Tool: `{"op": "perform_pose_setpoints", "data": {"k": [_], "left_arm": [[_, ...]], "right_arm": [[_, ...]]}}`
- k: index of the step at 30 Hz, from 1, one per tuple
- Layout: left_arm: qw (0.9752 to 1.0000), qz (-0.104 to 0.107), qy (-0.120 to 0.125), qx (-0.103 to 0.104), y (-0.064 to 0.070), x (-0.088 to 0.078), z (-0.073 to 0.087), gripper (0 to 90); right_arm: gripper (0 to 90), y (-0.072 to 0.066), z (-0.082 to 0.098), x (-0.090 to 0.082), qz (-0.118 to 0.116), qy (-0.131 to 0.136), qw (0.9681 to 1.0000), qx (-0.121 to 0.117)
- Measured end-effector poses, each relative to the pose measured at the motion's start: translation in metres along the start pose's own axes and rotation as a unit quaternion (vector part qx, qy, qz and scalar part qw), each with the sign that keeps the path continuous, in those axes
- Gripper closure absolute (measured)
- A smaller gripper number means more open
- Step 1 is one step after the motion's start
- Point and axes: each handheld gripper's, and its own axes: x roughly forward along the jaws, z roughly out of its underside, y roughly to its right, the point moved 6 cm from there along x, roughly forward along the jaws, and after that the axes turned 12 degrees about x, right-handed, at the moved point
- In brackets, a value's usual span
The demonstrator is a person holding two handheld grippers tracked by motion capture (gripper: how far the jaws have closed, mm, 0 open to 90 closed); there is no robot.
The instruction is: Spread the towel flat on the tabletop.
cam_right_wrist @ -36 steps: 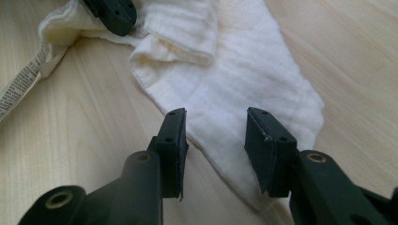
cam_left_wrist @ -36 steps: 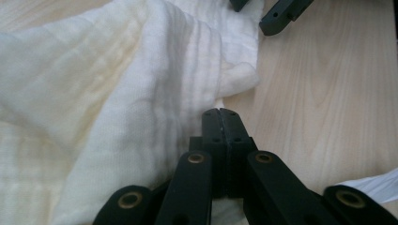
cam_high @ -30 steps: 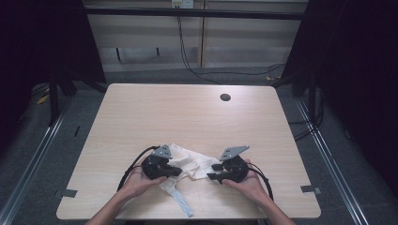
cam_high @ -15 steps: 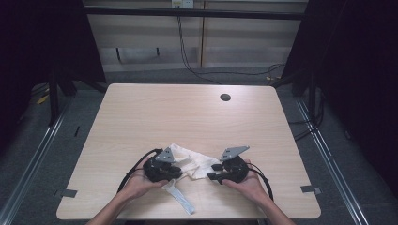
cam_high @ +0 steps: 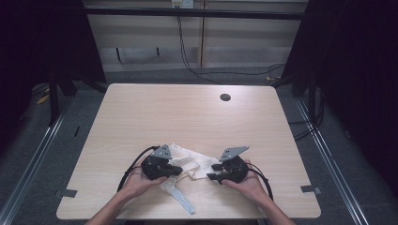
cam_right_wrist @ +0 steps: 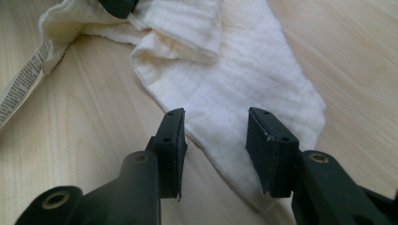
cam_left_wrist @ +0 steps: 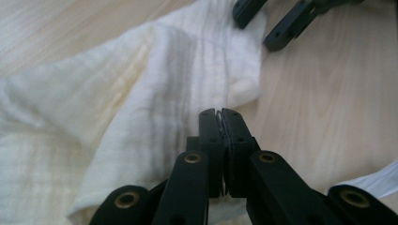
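A crumpled white cloth (cam_high: 195,160) lies near the table's front edge between both grippers. My left gripper (cam_high: 180,169) comes at it from the left. In the left gripper view its jaws have just been closing and are shut (cam_left_wrist: 220,115) on a thin raised fold of the cloth (cam_left_wrist: 117,108). My right gripper (cam_high: 212,172) faces it from the right. It is open (cam_right_wrist: 213,136), its pads held apart just above the cloth's corner (cam_right_wrist: 248,70) without pressing on it. A white printed label strip (cam_right_wrist: 23,84) trails from the cloth toward the front edge (cam_high: 180,199).
The pale wooden table (cam_high: 187,117) has a dark round cable hole (cam_high: 225,97) at the back right. Grey tape marks sit near its front corners (cam_high: 69,192) (cam_high: 309,189). Dark frames and floor cables surround the table.
The left gripper has shifted slightly at the cloth's left edge, and the cloth there looks a little more bunched. The right hand and its gripper have stayed where they were.
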Motion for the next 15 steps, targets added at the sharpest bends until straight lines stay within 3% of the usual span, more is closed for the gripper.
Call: {"op": "perform_pose_setpoints", "data": {"k": [8, 10, 11, 15], "left_arm": [[0.9991, -0.023, 0.036, 0.005, 0.000, -0.023, -0.015, 88.3], [0.9984, -0.036, 0.043, 0.005, -0.003, -0.034, -0.015, 88.3], [0.9974, -0.048, 0.053, -0.001, -0.006, -0.046, -0.014, 88.4], [0.9960, -0.066, 0.059, -0.008, -0.010, -0.064, -0.007, 88.5]], "right_arm": [[57.4, 0.000, 0.000, 0.000, 0.001, -0.001, 1.0000, 0.000], [57.7, -0.001, 0.000, 0.000, -0.001, -0.002, 1.0000, 0.001], [62.0, -0.001, 0.000, -0.002, 0.004, -0.008, 0.9999, 0.008], [64.1, -0.005, 0.000, -0.007, -0.008, -0.012, 0.9999, 0.009]]}}
